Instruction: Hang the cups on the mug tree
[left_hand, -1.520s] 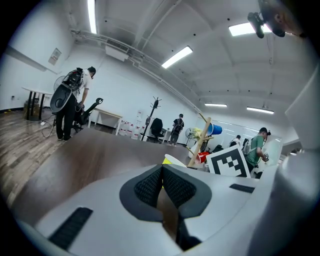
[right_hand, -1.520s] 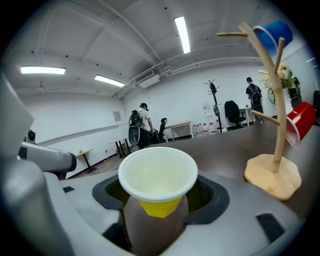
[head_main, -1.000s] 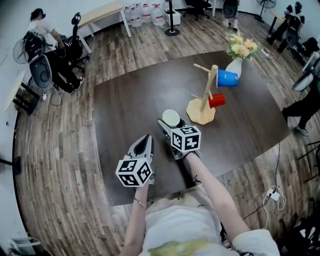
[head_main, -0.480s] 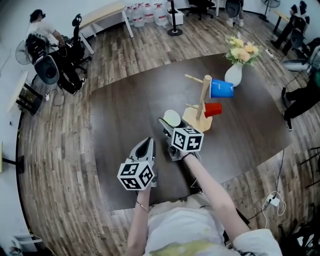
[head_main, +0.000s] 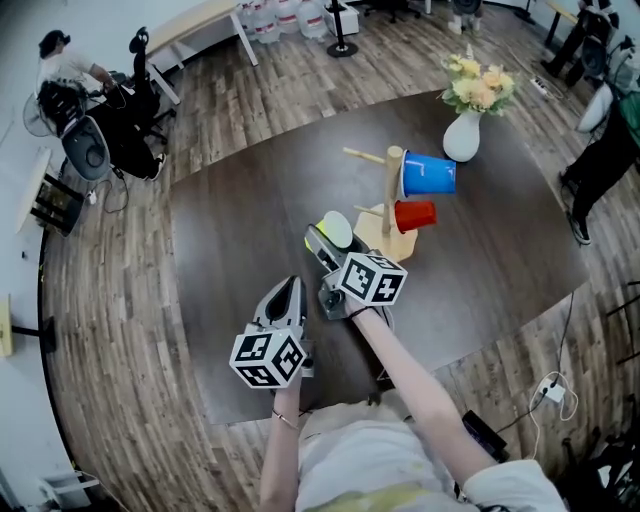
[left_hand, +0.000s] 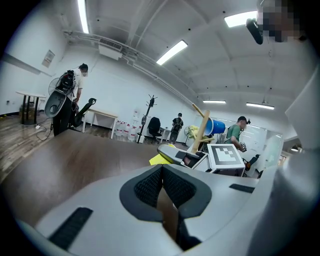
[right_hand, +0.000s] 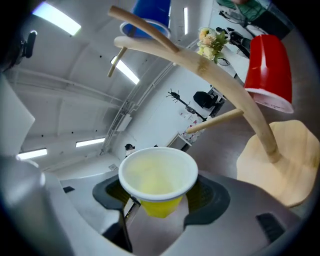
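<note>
Right tongs (right_hand: 161, 195) clamped on tapered yellow cup (right_hand: 157, 175) near wooden mug tree (right_hand: 280, 165); ribbed left tongs (left_hand: 163, 185) together.

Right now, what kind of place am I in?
Probably an open-plan office or lab: a wood-plank floor, a desk with large water bottles beside it, and strip ceiling lights overhead.

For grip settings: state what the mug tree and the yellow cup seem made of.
Mug tree: likely bare wood, matte; pale tan with dowel-like pegs.
Yellow cup: probably thin plastic, smooth; rolled white rim, wall looks translucent, though coated paper is possible.
</note>
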